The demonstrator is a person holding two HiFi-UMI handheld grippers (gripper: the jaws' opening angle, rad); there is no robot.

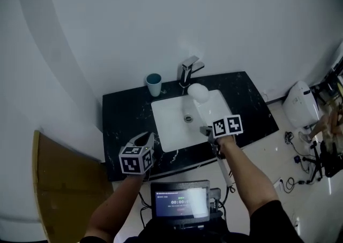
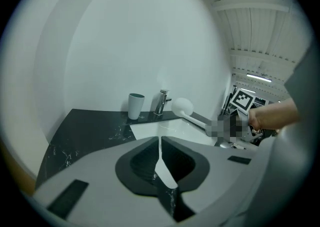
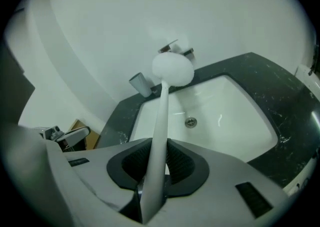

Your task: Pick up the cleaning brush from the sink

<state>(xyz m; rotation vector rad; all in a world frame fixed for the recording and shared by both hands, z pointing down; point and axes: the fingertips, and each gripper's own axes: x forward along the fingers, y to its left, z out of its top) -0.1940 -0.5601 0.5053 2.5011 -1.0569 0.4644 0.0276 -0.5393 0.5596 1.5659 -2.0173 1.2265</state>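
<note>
The cleaning brush [image 1: 198,92] has a round white head and a long white handle [image 3: 160,131]. It hangs tilted over the white sink [image 1: 161,129], head up toward the faucet [image 1: 188,70]. My right gripper [image 1: 208,130] is shut on the handle's lower part, at the sink's front right; its pads grip the handle [image 3: 157,158]. My left gripper [image 1: 143,140] sits above the black counter's front edge, left of the sink, jaws together with nothing between them [image 2: 160,143]. In the left gripper view the brush head [image 2: 182,106] shows beside the faucet [image 2: 161,102].
A teal-lined cup [image 1: 154,84] stands on the black marble counter [image 1: 123,113] left of the faucet. The drain [image 1: 188,118] lies mid-basin. A wooden board [image 1: 64,183] leans at the left. A white appliance [image 1: 300,105] and cables lie on the floor at right.
</note>
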